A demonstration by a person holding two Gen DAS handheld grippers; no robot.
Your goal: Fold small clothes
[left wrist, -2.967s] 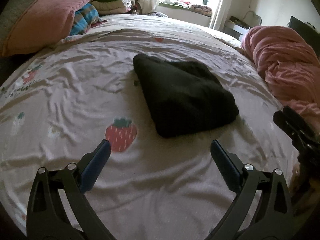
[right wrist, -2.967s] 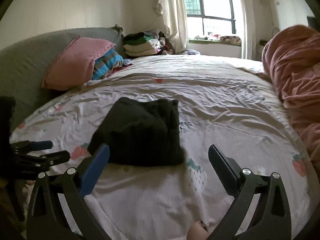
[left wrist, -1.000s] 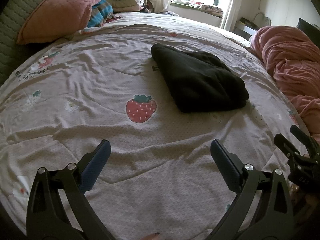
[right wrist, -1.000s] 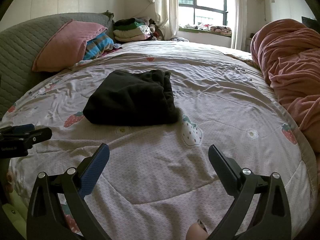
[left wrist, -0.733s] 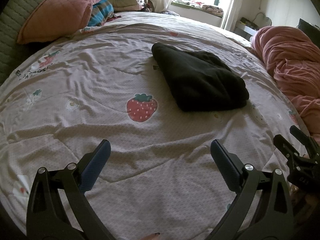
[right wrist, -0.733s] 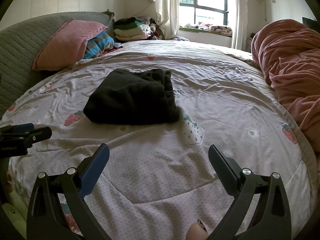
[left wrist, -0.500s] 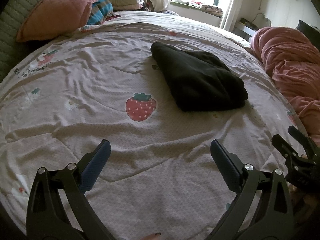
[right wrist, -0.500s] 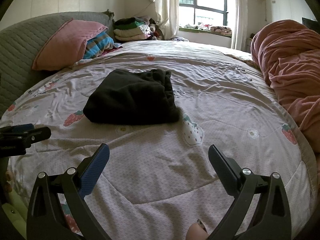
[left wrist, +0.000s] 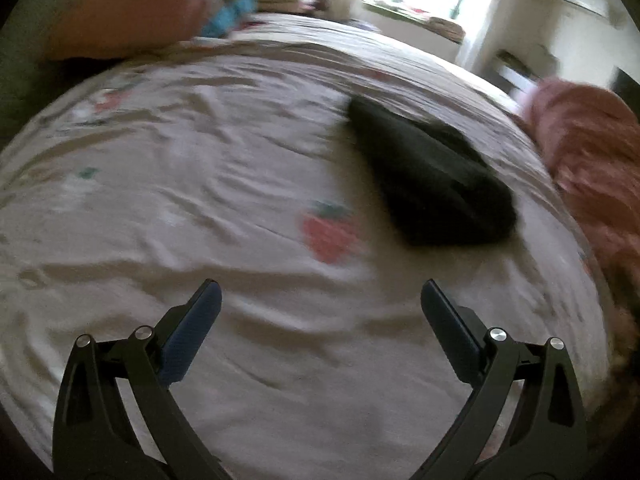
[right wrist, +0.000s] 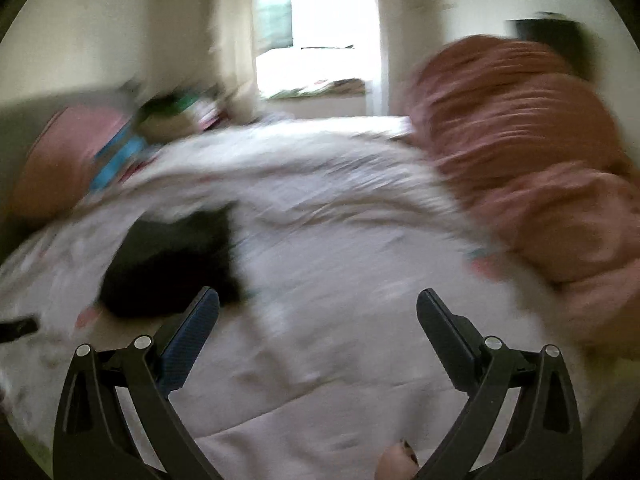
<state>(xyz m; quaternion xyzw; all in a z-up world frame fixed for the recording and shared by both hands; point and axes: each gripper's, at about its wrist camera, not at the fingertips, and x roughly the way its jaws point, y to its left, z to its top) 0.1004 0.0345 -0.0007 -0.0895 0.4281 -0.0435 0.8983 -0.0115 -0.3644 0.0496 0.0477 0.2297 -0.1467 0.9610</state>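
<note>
A folded black garment (left wrist: 432, 176) lies on the strawberry-print bed sheet (left wrist: 200, 184), right of centre in the left wrist view. It shows blurred at the left of the right wrist view (right wrist: 172, 264). My left gripper (left wrist: 318, 300) is open and empty above the sheet, well short of the garment. My right gripper (right wrist: 318, 308) is open and empty, with the garment to its left. Both views are blurred by motion.
A bunched pink blanket (right wrist: 532, 168) fills the right side of the bed (left wrist: 588, 168). A pink pillow (left wrist: 132, 16) and stacked clothes (right wrist: 176, 112) sit at the head of the bed. A window (right wrist: 316, 28) is behind.
Both cameras have swung: the right wrist view turned right, toward the pink blanket, with the garment sliding left. The left wrist view shifted slightly. Both grippers stay open.
</note>
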